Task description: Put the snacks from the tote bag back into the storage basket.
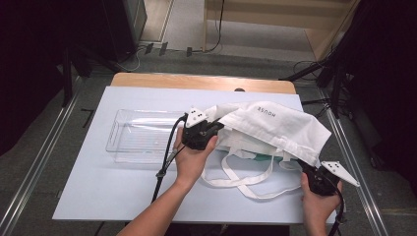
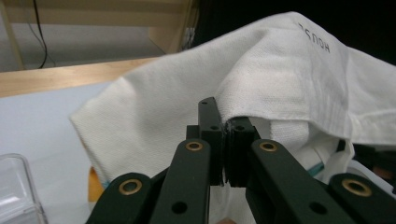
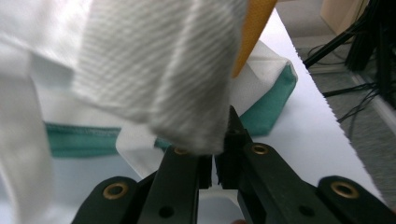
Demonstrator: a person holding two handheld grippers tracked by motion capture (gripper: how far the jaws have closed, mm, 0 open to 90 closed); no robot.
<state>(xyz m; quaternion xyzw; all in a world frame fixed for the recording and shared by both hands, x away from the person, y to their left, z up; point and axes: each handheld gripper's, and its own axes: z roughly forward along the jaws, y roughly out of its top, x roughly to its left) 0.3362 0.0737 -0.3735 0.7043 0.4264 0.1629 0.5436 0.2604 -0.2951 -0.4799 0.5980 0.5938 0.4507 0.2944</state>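
Grippers both clamped on white tote bag (image 1: 275,125): left gripper (image 1: 215,126) pinches its upper edge, right gripper (image 1: 301,163) its lower right corner. Bag hangs lifted between them over the table (image 1: 98,187), straps (image 1: 246,184) trailing, clear tray (image 1: 140,135) just left.

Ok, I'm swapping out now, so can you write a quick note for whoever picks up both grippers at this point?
Left gripper: shut on the white cloth bag at its left edge, raised off the table.
Right gripper: shut on the bag's near right corner.
The bag hangs between the two; its handles trail on the white table. The clear tray sits to the left, with nothing in it.
Done: both grips taken.
Left: probably opening or laying out the bag.
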